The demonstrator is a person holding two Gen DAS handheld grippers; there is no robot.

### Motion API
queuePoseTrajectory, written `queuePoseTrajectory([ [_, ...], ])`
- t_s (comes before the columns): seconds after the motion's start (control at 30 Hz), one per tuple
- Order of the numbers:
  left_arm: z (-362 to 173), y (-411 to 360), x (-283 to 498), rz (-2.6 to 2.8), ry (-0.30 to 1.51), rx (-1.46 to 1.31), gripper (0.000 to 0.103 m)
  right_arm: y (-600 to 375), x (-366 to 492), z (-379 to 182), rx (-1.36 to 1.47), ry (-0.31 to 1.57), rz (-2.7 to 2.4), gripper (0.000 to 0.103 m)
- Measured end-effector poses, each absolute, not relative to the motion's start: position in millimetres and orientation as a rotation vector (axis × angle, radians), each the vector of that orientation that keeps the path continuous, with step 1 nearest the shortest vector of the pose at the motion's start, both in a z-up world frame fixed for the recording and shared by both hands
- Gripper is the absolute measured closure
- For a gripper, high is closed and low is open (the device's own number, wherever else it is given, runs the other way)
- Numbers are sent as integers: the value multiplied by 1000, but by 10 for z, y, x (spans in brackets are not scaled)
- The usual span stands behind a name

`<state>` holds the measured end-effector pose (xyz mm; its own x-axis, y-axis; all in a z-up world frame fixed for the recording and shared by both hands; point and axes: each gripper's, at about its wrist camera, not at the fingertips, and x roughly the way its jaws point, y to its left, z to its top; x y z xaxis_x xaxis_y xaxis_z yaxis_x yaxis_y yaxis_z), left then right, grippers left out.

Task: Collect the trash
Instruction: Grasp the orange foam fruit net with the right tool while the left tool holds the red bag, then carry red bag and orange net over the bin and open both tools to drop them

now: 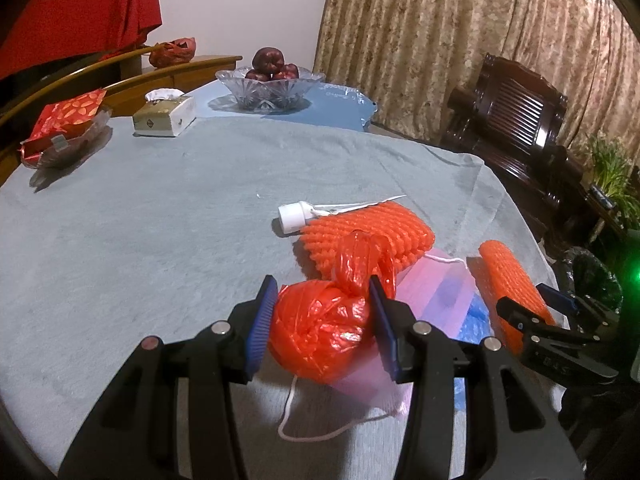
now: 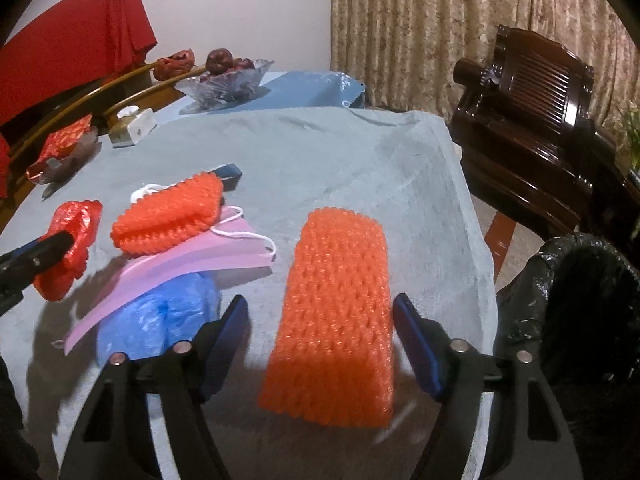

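Observation:
A knotted red plastic bag (image 1: 320,330) lies on the grey tablecloth (image 1: 160,220); my left gripper (image 1: 320,330) straddles it, jaws touching both sides of it. The bag also shows in the right wrist view (image 2: 68,248). An orange foam net sleeve (image 2: 336,316) lies between the open jaws of my right gripper (image 2: 320,344), with gaps on both sides. A second orange foam net (image 1: 368,232) rests on a white tube (image 1: 294,216). A pink face mask (image 2: 192,264) lies over a blue plastic bag (image 2: 152,320).
A bin lined with a black bag (image 2: 580,300) stands off the table's right edge. A dark wooden chair (image 2: 532,120) is behind it. A glass fruit bowl (image 1: 270,88), a tissue box (image 1: 164,116) and a dish with red packets (image 1: 64,132) sit at the far side.

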<state>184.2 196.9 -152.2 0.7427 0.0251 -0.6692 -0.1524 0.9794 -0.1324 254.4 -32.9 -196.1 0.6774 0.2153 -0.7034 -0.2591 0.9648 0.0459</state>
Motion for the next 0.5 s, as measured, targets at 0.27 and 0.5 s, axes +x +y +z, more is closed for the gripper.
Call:
queuePoseTrajectory([
  [0.27,-1594,1923,1890,97,742,-169,59,-396,2650,-2076,-22,836,282,58],
  [0.5,-1527,1873,1867,94,728,-160,59,-427,2555,-1877,-34,780,321,91],
])
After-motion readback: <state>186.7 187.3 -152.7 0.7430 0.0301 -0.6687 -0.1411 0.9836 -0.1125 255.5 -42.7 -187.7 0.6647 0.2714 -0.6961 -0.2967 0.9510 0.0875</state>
